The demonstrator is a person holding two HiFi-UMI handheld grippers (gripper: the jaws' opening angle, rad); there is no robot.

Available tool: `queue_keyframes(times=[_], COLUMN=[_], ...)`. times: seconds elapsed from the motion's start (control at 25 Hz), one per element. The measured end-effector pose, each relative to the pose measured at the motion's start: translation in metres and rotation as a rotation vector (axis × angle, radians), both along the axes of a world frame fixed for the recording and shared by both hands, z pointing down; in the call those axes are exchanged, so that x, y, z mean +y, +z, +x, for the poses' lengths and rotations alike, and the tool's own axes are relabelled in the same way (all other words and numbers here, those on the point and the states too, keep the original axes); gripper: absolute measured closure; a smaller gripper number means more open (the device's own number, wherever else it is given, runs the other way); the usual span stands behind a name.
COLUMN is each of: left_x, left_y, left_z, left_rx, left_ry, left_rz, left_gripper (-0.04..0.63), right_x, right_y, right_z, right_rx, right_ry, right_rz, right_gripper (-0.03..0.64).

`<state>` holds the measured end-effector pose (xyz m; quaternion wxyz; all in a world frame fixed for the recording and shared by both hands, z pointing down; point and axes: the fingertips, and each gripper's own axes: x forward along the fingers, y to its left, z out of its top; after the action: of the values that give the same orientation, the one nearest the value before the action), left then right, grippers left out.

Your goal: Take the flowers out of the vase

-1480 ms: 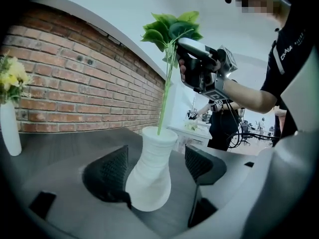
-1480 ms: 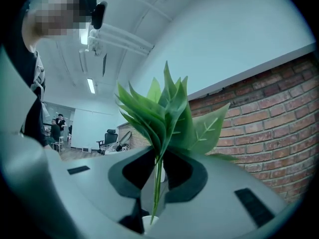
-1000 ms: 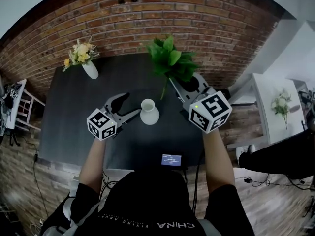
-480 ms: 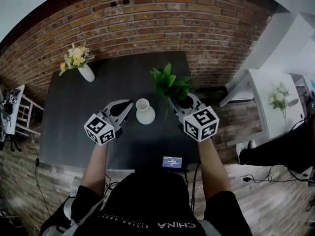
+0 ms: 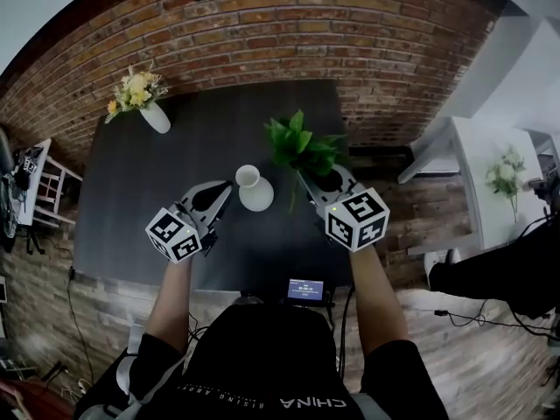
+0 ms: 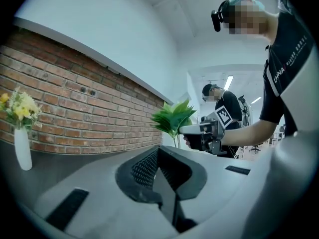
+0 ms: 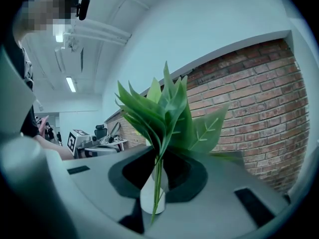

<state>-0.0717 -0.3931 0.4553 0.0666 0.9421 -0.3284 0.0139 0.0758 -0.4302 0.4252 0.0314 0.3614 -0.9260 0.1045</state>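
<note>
The empty white vase [image 5: 255, 189] stands upright in the middle of the dark table [image 5: 131, 208]. My right gripper [image 5: 304, 176], just right of the vase, is shut on the thin stem [image 7: 158, 180] of a green leafy sprig [image 5: 303, 143] that is out of the vase and held above the table. Past the stem in the right gripper view, the vase [image 7: 147, 198] shows between the jaws. My left gripper [image 5: 220, 196] sits just left of the vase, apart from it, shut with nothing between its pads [image 6: 144, 168]. The left gripper view also shows the sprig [image 6: 174, 118].
A second white vase with yellow flowers [image 5: 147, 103] stands at the table's far left corner by the brick wall [image 5: 262, 24]. A small device with a lit screen [image 5: 304, 288] lies at the front edge. A white side table [image 5: 481, 191] with flowers is to the right.
My right gripper has come down with the green sprig, closer to the table beside the vase. My left gripper's jaws have shut and it has drawn slightly back from the vase.
</note>
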Motion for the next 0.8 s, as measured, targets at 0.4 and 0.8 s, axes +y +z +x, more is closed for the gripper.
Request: queue_keyframes(times=[0.4,0.8], left_x=[0.050,0.159], left_y=[0.018,0.024], left_z=[-0.008,-0.029], left_rx=[-0.020,-0.053], left_ry=[-0.043,0.003], left_rz=[-0.049,-0.019], left_gripper=[0.594,0.594], right_x=[0.036,0.147], right_y=[0.021,0.013], right_z=[-0.003,-0.036], right_rx=[-0.028,-0.005], right_ry=[-0.023,0.041], right_rz=[-0.046,-0.021], right_gripper=[0.560,0.560])
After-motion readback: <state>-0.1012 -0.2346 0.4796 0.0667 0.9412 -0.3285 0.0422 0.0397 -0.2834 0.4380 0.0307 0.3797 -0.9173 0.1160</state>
